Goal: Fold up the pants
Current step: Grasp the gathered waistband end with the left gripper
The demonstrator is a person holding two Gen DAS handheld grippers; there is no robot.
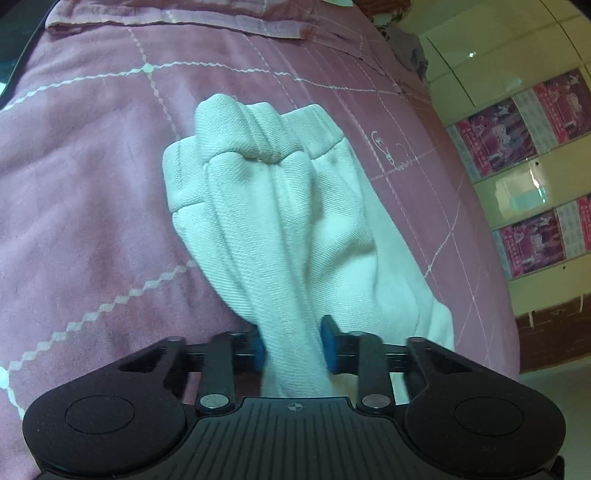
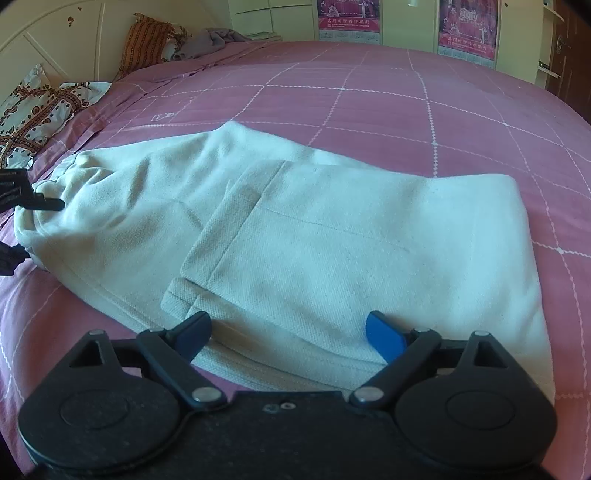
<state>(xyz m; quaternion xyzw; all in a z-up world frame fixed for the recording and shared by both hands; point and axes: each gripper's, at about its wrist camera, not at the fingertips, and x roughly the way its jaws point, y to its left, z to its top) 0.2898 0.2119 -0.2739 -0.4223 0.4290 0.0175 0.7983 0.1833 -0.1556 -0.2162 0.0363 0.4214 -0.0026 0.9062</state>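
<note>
White pants [image 2: 295, 229] lie on a pink bedspread [image 2: 406, 110], with the leg part folded over the upper part. My left gripper [image 1: 293, 347] is shut on a bunched end of the pants [image 1: 273, 221] near the waistband, and the cloth gathers in folds ahead of it. It shows at the left edge of the right wrist view [image 2: 22, 206], pinching that same end. My right gripper [image 2: 290, 334] is open, its blue-padded fingers spread over the near edge of the folded pants.
The pink bedspread with white grid lines [image 1: 92, 184] covers the bed. Patterned pillows [image 2: 33, 107] and a grey cloth [image 2: 214, 40] lie by the headboard. Cupboards with pink posters [image 2: 349, 14] stand beyond the bed.
</note>
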